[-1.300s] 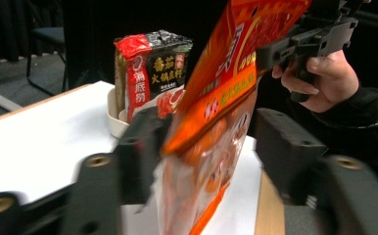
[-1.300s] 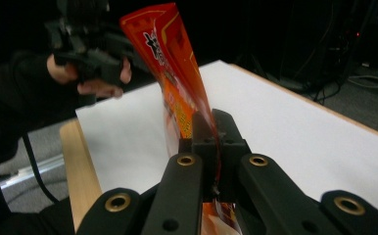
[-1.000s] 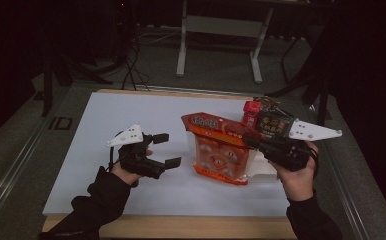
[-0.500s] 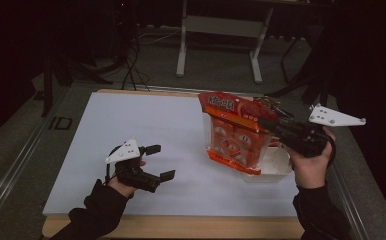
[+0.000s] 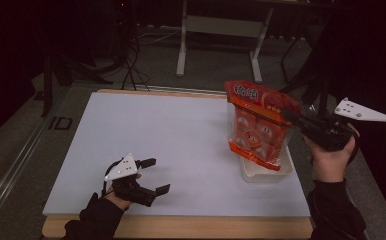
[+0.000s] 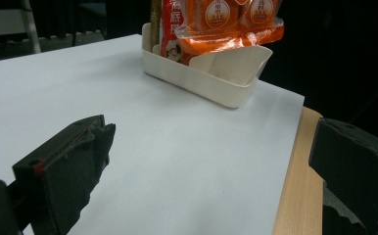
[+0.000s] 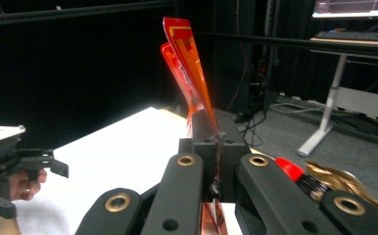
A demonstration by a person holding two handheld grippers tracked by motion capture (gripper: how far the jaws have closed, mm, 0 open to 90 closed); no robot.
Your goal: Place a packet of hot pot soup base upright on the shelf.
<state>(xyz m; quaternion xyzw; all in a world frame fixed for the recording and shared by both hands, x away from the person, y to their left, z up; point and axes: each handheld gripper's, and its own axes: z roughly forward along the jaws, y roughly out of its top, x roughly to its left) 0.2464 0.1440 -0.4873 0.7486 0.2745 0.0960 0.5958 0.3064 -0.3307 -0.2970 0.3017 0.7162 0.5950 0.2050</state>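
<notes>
Above the white bin (image 5: 266, 172): snack bag (image 5: 258, 125) lifted.
Right hand-held gripper (image 5: 292, 119) clamps bag's edge; left hand-held gripper (image 5: 153, 175) open, empty; placing remains.

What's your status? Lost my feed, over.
Right tongs shut on orange snack bag, lifted over white bin. Left tongs open, empty, low over table. Nothing in the way.

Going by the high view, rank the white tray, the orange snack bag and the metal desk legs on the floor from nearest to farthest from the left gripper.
From the left gripper:
1. White tray, on the table's right side.
2. Orange snack bag, held above the tray by the right gripper.
3. Metal desk legs, on the floor beyond the table's far edge.
</notes>
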